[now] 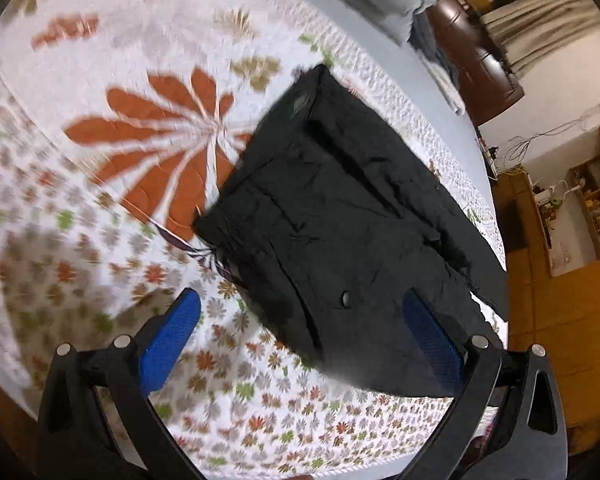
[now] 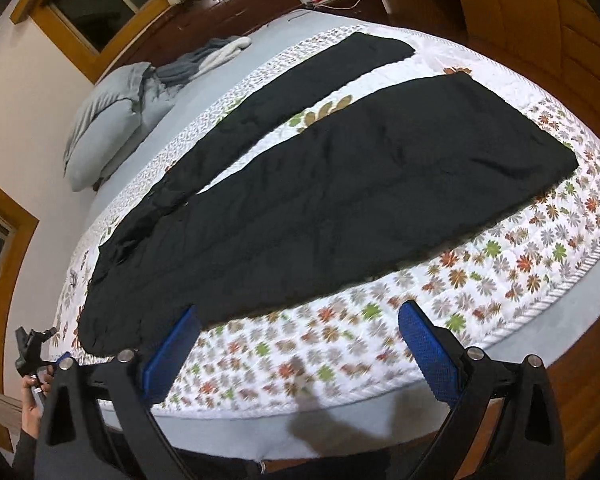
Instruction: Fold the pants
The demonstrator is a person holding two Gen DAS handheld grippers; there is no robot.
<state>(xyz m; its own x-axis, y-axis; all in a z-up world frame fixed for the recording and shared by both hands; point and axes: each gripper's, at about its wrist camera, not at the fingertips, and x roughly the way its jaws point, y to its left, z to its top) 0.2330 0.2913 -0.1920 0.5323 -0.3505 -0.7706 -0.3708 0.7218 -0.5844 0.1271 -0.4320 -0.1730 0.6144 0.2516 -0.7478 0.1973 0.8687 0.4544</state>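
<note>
Pants (image 2: pixel 340 184): limp, light, flat on the bed; pinch waistband and hem. Both tongs (image 1: pixel 300 332) (image 2: pixel 296 340) gape wide, empty.

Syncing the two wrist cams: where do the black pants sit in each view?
Left wrist: pants fill centre to lower right, waist end with button nearest, between the open left gripper fingers.
Right wrist: pants spread flat across centre, both legs running away, beyond the open right gripper.
Shared landmark: floral quilt.

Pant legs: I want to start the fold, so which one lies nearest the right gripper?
The wider-looking leg, closest to the bed's edge; the other leg lies beyond it.
</note>
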